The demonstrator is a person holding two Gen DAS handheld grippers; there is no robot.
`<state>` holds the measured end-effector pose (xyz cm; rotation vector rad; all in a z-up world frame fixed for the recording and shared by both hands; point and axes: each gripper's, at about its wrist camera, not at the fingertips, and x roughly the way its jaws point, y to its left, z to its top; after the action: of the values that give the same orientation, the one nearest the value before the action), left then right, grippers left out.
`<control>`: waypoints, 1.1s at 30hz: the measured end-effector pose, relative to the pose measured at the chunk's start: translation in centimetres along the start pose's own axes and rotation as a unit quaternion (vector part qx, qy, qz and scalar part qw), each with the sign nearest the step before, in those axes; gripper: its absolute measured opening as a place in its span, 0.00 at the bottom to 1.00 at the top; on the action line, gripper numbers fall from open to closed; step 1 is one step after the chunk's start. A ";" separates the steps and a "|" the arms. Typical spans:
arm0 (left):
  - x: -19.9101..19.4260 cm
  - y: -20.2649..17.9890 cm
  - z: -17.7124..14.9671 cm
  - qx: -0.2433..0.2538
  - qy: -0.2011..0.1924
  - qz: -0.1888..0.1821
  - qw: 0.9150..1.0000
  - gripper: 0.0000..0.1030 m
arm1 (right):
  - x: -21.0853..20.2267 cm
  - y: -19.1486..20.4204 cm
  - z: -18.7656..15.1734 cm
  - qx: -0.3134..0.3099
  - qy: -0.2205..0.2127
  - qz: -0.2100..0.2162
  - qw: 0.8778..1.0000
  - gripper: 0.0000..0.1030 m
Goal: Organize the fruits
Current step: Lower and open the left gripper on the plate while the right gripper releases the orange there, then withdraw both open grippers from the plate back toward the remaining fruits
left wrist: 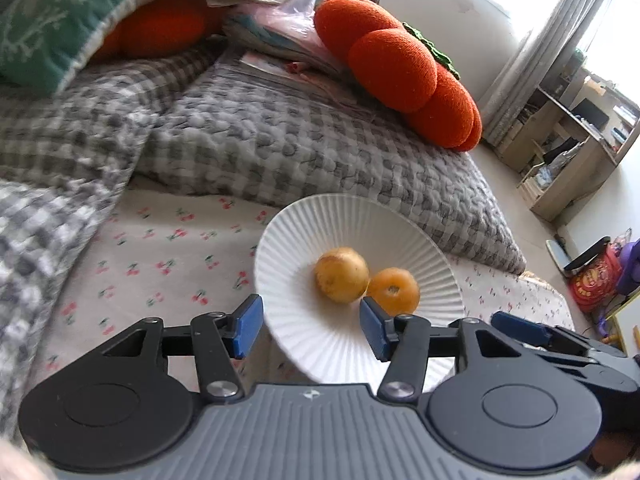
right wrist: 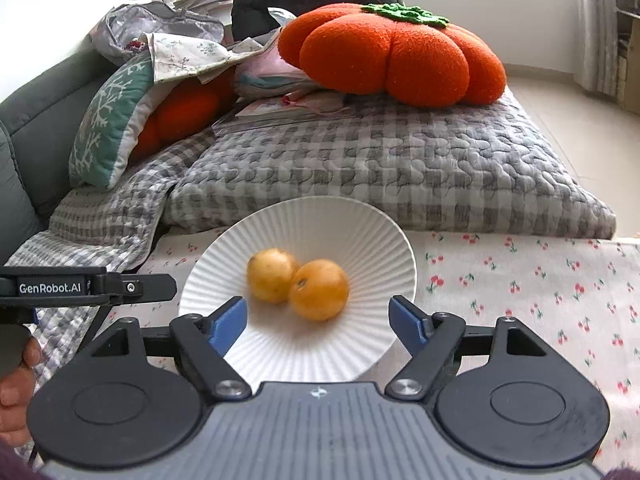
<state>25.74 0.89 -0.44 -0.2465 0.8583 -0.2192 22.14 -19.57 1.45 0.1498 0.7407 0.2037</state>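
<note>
Left wrist view: left gripper (left wrist: pixel 311 326) is hovering open and empty, its body hiding the ribbed white plate's (left wrist: pixel 312 216) near rim; a yellow fruit (left wrist: pixel 341 275) and an orange fruit (left wrist: pixel 394 291) are touching on the plate; right wrist view: right gripper (right wrist: pixel 316 326) is gaping wide, holding nothing, cutting off the plate's (right wrist: pixel 320 216) near edge; both fruits are slightly blurred.

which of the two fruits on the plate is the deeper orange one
The orange fruit with the dimpled stem end; the yellower, speckled fruit touching it on the white plate is paler.
</note>
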 end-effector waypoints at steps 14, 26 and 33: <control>-5.5 0.1 -4.7 0.011 -0.002 0.071 0.997 0.63 | -4.9 2.7 -3.1 0.000 -0.004 -0.033 0.999 0.83; -7.6 -1.2 -6.8 0.077 -0.021 0.087 0.993 0.81 | -7.9 3.5 -5.2 0.005 -0.005 -0.028 1.000 0.88; -7.5 -1.5 -7.1 0.080 -0.019 0.088 0.993 0.88 | -8.5 3.6 -5.7 0.013 0.005 -0.017 1.000 0.90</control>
<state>15.41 0.77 0.91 -0.0250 0.8162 -0.1165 11.63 -17.71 3.58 0.1613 0.7546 0.1635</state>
